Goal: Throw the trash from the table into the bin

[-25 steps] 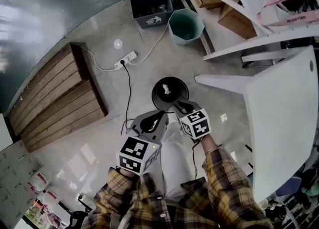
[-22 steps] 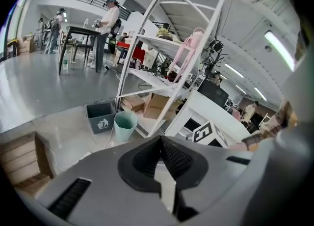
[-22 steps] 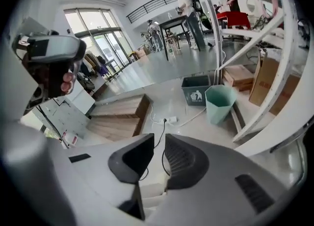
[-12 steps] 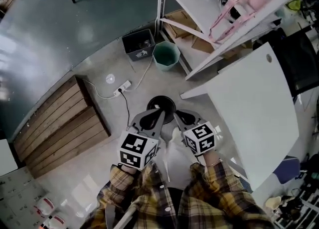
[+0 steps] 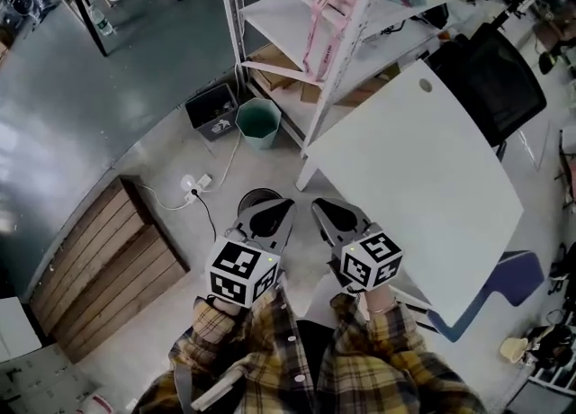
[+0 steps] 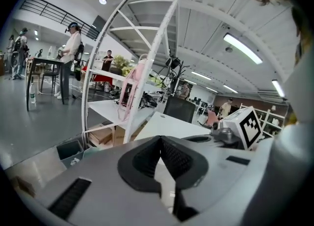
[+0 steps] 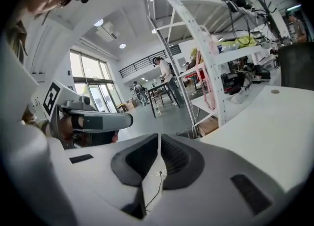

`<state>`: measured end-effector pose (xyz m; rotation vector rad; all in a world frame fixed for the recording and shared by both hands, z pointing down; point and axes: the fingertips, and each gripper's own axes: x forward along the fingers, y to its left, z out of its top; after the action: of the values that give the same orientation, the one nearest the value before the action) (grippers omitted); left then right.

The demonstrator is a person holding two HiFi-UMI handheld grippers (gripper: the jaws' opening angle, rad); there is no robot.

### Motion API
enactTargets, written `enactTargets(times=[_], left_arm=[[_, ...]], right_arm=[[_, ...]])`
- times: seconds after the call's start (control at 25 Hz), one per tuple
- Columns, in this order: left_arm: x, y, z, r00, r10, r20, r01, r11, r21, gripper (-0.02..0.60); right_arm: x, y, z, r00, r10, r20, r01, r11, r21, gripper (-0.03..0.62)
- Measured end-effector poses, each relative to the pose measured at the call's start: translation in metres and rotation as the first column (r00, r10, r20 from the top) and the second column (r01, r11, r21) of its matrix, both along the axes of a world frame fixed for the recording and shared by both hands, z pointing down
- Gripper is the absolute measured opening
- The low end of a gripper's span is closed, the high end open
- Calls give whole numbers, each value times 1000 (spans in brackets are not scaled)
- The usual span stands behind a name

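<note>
My left gripper (image 5: pixel 285 204) and right gripper (image 5: pixel 318 206) are held side by side at waist height, both shut with nothing between the jaws. Their tips meet in the left gripper view (image 6: pixel 160 139) and the right gripper view (image 7: pixel 159 136). Just beyond the left gripper a round black bin (image 5: pixel 252 199) stands on the floor, its opening mostly hidden. The white table (image 5: pixel 423 178) spreads out to the right and shows only a bare top. No trash is in view.
A white shelf rack (image 5: pixel 297 16) stands behind the table, with a teal bin (image 5: pixel 258 122) and a dark crate (image 5: pixel 212 108) at its foot. A power strip (image 5: pixel 194 184) and cable lie on the floor; a wooden pallet (image 5: pixel 99 259) is at left. People stand far off (image 6: pixel 71 53).
Both grippers have come up and away from the black bin, which held a white scrap a second ago. The head view has swung up from the floor onto the table and shelf.
</note>
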<state>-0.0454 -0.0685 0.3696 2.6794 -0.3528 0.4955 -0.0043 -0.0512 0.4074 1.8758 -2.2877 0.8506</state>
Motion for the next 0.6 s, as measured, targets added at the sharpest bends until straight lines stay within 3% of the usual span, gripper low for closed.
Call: enactTargets(times=[0.24,0.6], left_arm=[[97,76,-31,992,111,-62,-110,994,17,8],[227,223,-69,953,269,-139,-262,963,61,8]], right_arm=[[93,84,-43,993,106,-49,-103,992,75,15],[214,228,-84,968,238,-83,-223,962,156,14]])
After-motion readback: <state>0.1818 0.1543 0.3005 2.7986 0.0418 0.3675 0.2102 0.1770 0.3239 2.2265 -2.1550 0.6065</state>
